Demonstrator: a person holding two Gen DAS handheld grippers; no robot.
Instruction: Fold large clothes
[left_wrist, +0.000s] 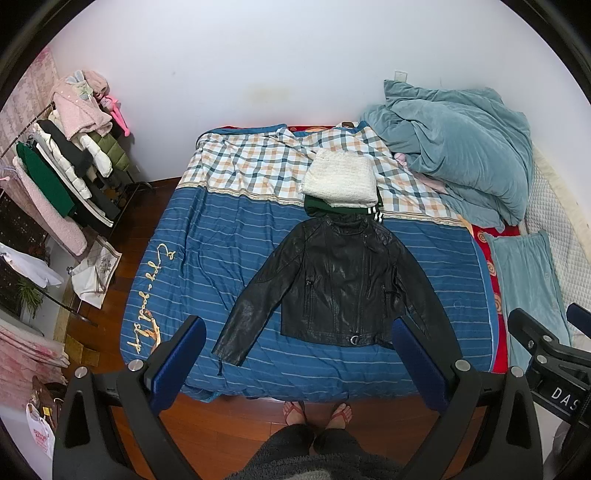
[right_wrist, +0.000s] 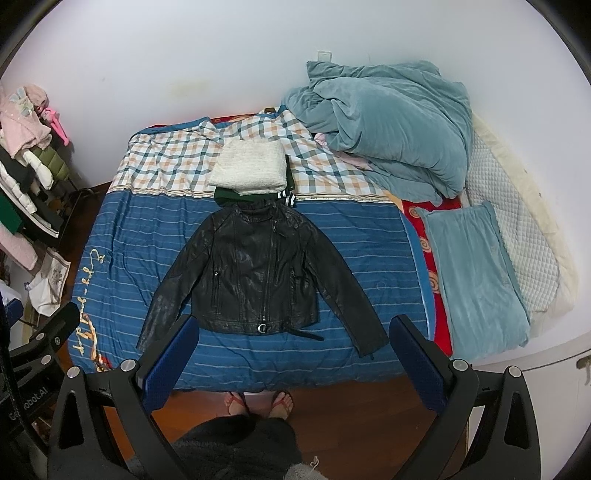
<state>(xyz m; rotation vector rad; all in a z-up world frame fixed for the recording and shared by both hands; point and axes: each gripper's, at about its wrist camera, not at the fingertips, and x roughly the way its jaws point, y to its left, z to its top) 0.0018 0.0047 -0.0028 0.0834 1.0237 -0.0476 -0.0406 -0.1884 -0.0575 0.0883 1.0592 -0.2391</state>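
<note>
A black leather jacket (left_wrist: 340, 280) lies flat, front up, sleeves spread, on the blue striped bedspread (left_wrist: 221, 258); it also shows in the right wrist view (right_wrist: 258, 273). Behind its collar lies a folded white fluffy garment (left_wrist: 340, 177) on a folded dark green one (left_wrist: 321, 206). My left gripper (left_wrist: 299, 354) is open and empty, held high above the bed's near edge. My right gripper (right_wrist: 295, 354) is open and empty too, beside it; its body shows at the right edge of the left wrist view (left_wrist: 546, 350).
A heap of teal blanket (left_wrist: 454, 147) and a teal pillow (left_wrist: 524, 280) lie on the right of the bed. A clothes rack (left_wrist: 62, 166) with coats stands at the left wall. The person's feet (left_wrist: 317, 410) stand on the wooden floor at the bed's foot.
</note>
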